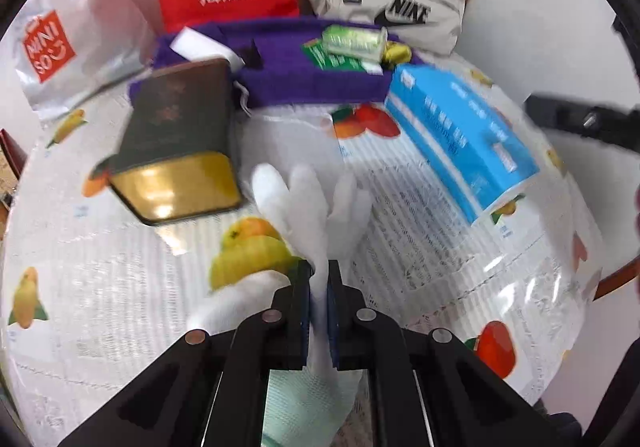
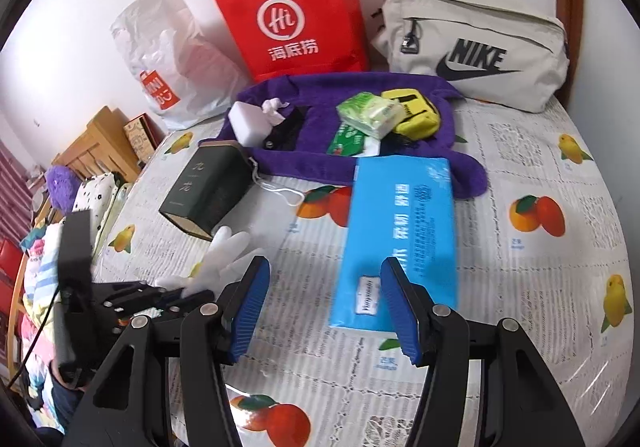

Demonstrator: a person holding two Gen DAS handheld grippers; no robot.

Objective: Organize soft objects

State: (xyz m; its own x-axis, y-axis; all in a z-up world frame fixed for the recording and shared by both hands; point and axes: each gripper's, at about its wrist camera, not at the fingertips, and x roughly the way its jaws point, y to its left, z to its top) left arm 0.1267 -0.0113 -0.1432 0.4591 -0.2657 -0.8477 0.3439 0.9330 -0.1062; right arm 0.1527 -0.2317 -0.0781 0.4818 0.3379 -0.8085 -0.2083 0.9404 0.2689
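Left tongs (image 1: 319,279) pinch the white glove (image 1: 308,199); right tongs (image 2: 324,287) gape empty. Next: carry glove toward purple cloth (image 2: 320,163) at twelve o'clock.

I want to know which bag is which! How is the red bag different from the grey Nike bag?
The red bag is stiff paper, stands upright and has thin string handles; the grey Nike bag is soft cloth, lies on its side and closes with a zip. The red bag shows a white round logo with Chinese writing; the Nike bag has a black swoosh and lettering. Both sit at the back by the white wall, behind the purple cloth.
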